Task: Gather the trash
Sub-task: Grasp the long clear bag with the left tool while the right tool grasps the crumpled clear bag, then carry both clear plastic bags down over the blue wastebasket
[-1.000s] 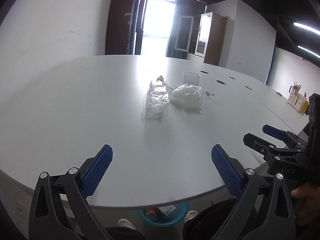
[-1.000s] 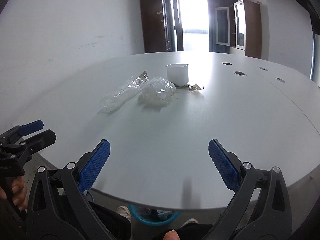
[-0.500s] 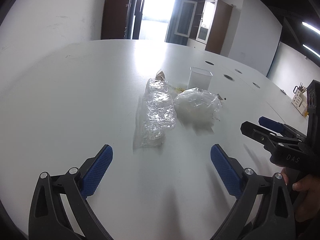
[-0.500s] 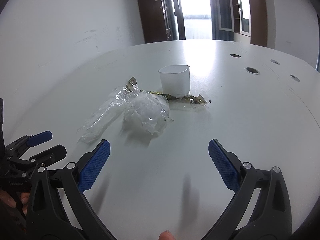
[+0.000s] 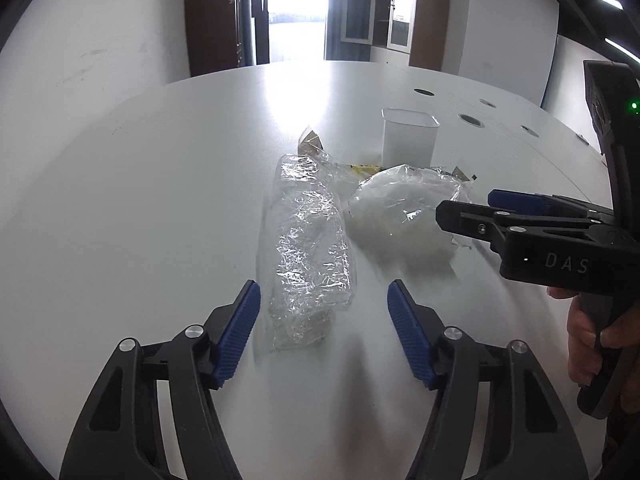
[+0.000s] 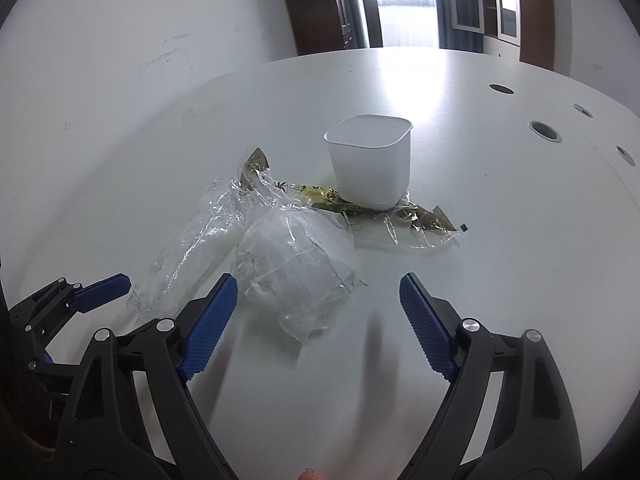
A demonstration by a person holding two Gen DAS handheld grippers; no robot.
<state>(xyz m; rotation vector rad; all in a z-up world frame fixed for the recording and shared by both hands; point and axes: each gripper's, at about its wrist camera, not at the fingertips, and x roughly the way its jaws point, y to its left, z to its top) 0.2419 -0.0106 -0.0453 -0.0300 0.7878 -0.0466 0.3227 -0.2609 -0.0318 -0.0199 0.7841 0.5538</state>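
Observation:
A long clear crinkled plastic wrapper [image 5: 306,248] lies on the white table, its near end between the pads of my open left gripper [image 5: 324,304]. It also shows in the right wrist view [image 6: 192,248]. Beside it lies a crumpled clear bag with white stuff inside [image 5: 404,216], just ahead of my open right gripper [image 6: 318,300], close to the left pad; the bag [image 6: 296,272]. Behind stand a white plastic cup [image 6: 370,160] and a brown-yellow foil wrapper [image 6: 420,220]. The right gripper [image 5: 480,208] shows in the left view beside the bag.
The white table [image 5: 140,200] has round cable holes [image 6: 542,130] at the far right. A wall runs along the left; a bright doorway and cabinets stand behind the table.
Both grippers have moved forward over the table toward the trash. The left jaws have narrowed around the long wrapper's end. The right gripper has come close to the crumpled bag.

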